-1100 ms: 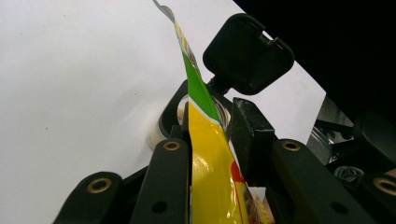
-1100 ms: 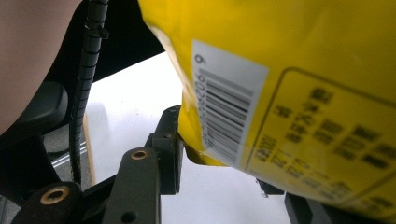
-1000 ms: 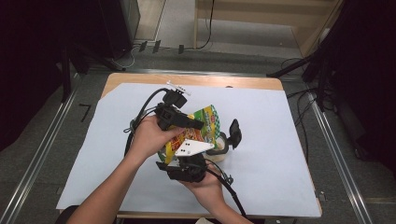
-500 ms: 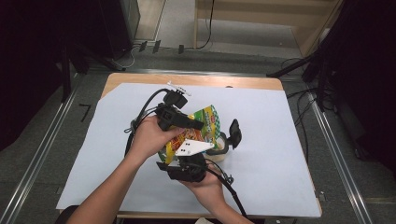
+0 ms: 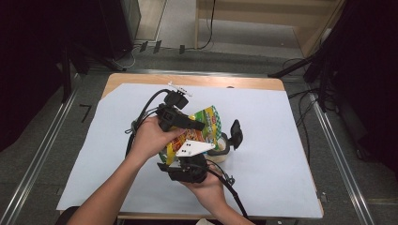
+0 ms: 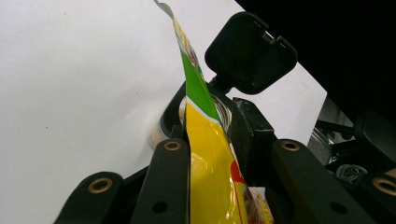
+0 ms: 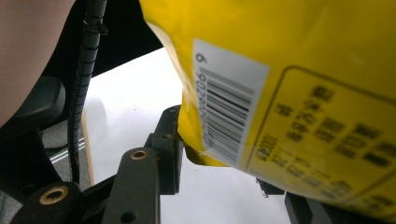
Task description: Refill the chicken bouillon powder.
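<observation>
A yellow and green snack bag [image 5: 209, 119] is held above the table between my two grippers. My left gripper [image 5: 199, 124] comes in from the left and is shut on the bag's upper part; in the left gripper view the bag [image 6: 210, 177] stands edge-on between the jaws of the left gripper [image 6: 210, 140]. My right gripper [image 5: 188, 157], below and nearer the person, is shut on the bag's lower end; the barcode side of the bag [image 7: 303, 70] hangs over the right gripper [image 7: 229, 163]. Just beyond stands a clear jar [image 5: 221, 146], its black flip lid [image 5: 236, 132] open.
White paper [image 5: 281, 140] covers the wooden table [image 5: 197, 80]. Black cables [image 5: 141, 117] trail from the left gripper and from the right one toward the front edge. Metal rails [image 5: 335, 154] run along both sides of the table.
</observation>
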`<state>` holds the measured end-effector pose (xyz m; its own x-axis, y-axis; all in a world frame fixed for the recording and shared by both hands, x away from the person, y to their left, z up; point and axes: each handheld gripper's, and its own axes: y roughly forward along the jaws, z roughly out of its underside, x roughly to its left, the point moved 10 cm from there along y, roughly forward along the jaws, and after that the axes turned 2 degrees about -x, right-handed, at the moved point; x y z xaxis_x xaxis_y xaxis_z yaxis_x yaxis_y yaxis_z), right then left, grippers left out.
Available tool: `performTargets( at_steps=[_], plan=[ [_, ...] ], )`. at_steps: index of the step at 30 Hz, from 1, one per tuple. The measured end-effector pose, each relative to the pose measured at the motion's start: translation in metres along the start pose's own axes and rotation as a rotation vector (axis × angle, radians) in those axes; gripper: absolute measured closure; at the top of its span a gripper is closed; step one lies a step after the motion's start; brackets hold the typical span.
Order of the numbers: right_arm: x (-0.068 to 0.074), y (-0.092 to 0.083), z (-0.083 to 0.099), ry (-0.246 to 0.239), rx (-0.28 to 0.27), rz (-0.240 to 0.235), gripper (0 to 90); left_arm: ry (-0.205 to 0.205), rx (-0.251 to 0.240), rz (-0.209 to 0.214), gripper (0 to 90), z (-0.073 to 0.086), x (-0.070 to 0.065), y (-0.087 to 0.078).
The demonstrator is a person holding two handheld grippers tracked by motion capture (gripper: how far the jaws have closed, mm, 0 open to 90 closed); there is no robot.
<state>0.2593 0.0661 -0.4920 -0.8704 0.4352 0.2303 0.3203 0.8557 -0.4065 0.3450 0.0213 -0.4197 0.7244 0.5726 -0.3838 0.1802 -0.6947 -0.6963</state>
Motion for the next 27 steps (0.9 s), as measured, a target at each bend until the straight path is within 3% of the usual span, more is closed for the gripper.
performTargets(
  at_steps=[27],
  plan=[
    [0.0019, -0.0008, -0.0002, 0.003, -0.002, -0.010, 60.3, 0.003, 0.001, 0.001, 75.5, 0.0003, -0.0019, 0.0000]
  ],
)
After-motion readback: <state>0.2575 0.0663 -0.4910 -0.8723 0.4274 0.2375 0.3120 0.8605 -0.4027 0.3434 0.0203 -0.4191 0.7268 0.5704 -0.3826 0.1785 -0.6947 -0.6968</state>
